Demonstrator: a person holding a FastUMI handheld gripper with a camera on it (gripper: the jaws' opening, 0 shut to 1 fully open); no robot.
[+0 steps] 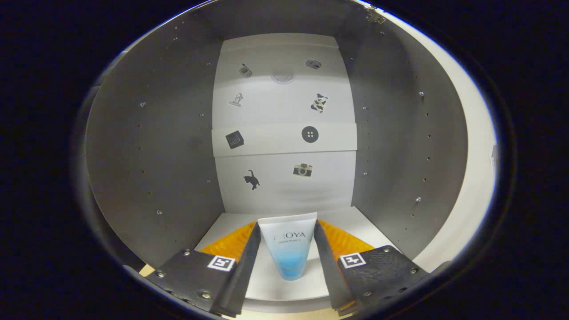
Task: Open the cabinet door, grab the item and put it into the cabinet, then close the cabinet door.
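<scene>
Gripper view: the tongs are reaching level into the cabinet, pinching a smooth, tapered tube, cap end down, between both ribbed fingers. The tube is hanging over the cabinet's matte floor, before its sticker-dotted back panel.

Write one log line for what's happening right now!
gripper: shut on tube | tube: cap down, inside open cabinet, above its floor | door: not yet closed
</scene>
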